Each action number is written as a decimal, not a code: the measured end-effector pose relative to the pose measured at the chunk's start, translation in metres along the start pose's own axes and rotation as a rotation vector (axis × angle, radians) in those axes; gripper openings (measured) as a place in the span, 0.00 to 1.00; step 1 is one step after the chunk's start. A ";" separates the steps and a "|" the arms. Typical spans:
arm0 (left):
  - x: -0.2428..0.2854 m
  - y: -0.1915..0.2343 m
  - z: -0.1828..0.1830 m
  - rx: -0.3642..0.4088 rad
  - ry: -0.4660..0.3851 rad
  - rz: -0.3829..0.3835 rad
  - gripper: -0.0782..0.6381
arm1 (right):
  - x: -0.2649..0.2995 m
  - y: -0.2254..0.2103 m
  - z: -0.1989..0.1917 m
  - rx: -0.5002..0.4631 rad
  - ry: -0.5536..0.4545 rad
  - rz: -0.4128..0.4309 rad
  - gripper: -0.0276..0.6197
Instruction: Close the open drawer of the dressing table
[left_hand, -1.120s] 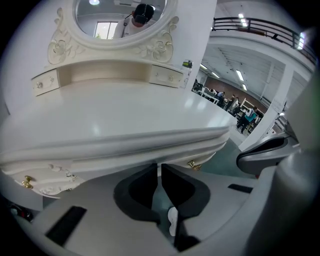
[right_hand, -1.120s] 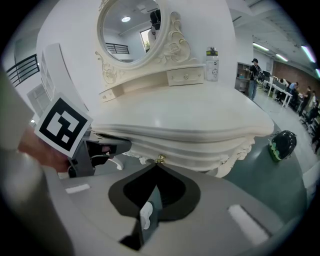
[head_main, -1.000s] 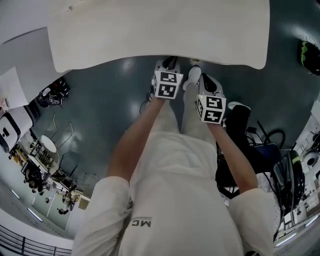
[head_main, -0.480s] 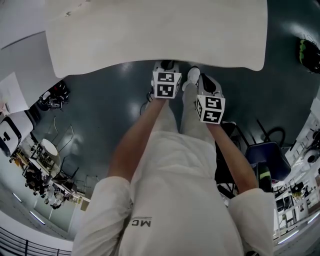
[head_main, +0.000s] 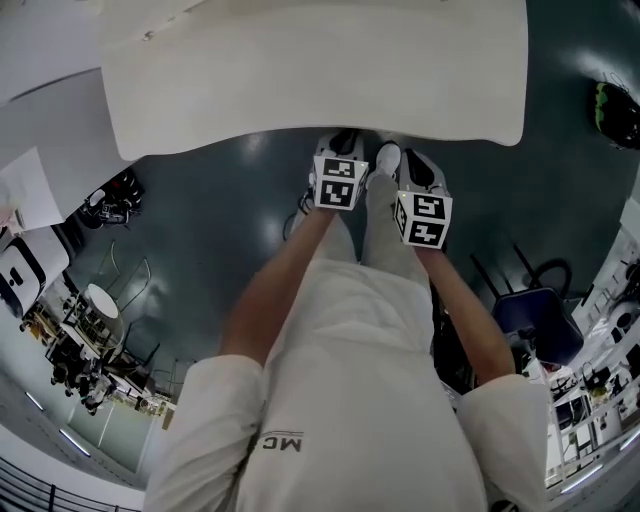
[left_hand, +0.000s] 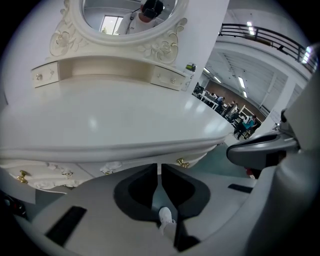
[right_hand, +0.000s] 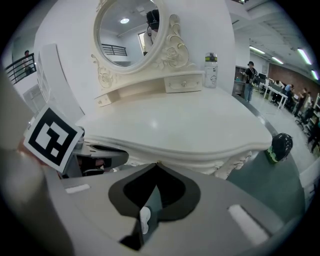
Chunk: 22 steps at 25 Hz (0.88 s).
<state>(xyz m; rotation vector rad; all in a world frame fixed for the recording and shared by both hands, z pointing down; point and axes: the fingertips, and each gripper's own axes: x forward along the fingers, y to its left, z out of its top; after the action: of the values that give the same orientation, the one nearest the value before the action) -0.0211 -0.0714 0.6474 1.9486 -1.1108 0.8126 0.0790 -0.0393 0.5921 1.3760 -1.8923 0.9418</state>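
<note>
Could easily skid off the carved drawer front (left_hand: 112, 167) mid-frame and shove it crooked, with left gripper (left_hand: 159, 170) and right gripper (right_hand: 156, 167) both pinched shut on nothing.

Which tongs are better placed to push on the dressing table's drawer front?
Left, probably. The left tongs aim at the carved white drawer front beside a gold knob; the right tongs aim at the white tabletop's rim.
</note>
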 end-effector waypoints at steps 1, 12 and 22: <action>-0.004 -0.003 0.001 0.002 0.003 -0.007 0.12 | -0.002 0.000 0.002 0.001 -0.005 -0.004 0.05; -0.053 -0.029 0.041 0.014 -0.070 -0.081 0.12 | -0.033 0.006 0.031 0.002 -0.074 -0.012 0.05; -0.115 -0.065 0.096 0.111 -0.194 -0.104 0.12 | -0.077 0.011 0.076 -0.048 -0.212 0.013 0.05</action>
<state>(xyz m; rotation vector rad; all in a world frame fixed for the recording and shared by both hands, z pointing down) 0.0037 -0.0799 0.4864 2.1959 -1.0850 0.6520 0.0840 -0.0594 0.4851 1.4861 -2.0671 0.7765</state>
